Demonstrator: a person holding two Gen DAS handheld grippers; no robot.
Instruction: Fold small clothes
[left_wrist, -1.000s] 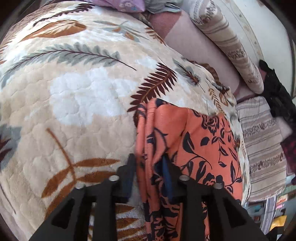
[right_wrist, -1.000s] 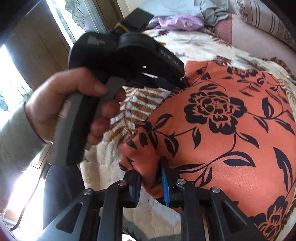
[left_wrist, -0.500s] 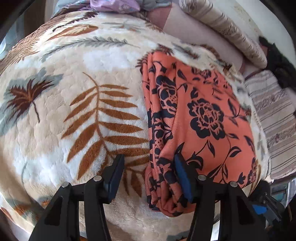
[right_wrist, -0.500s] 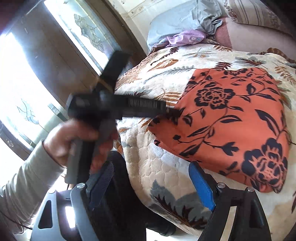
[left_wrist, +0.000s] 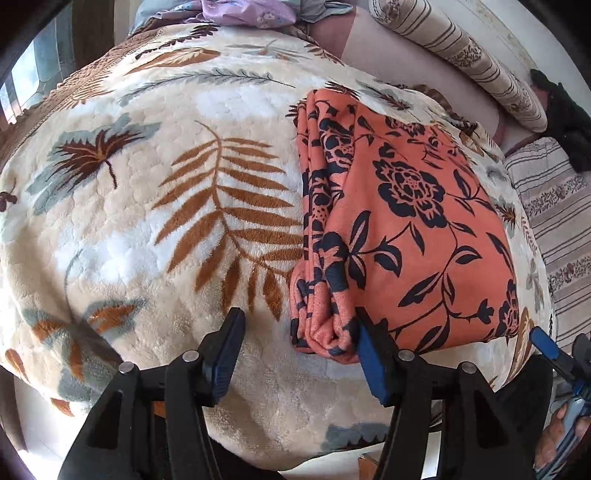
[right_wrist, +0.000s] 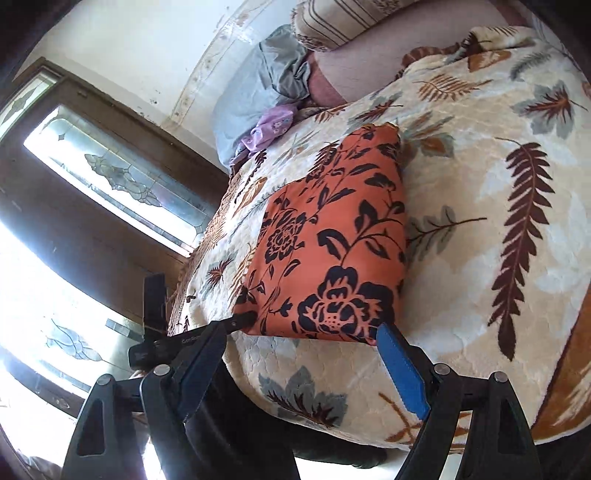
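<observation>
Orange floral garment (left_wrist: 406, 221), folded into a neat rectangle, lies flat on the leaf-print plush blanket (left_wrist: 147, 221) covering the bed, its layered fold edge on the left in the left wrist view. Left gripper (left_wrist: 299, 354): jaws apart, nothing pinched; its blue pad sits just beside the garment's near corner. Right gripper (right_wrist: 314, 354): jaws spread wide, empty, near the garment's (right_wrist: 332, 240) near edge. Lilac cloth (right_wrist: 269, 129) and grey-blue pillow (right_wrist: 255, 92) lie at the far end.

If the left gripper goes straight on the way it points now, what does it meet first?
Probably the blanket: the left gripper points down at it, just beside the near left corner of the folded orange cloth. Depth is unclear, so one jaw might brush that corner.
</observation>
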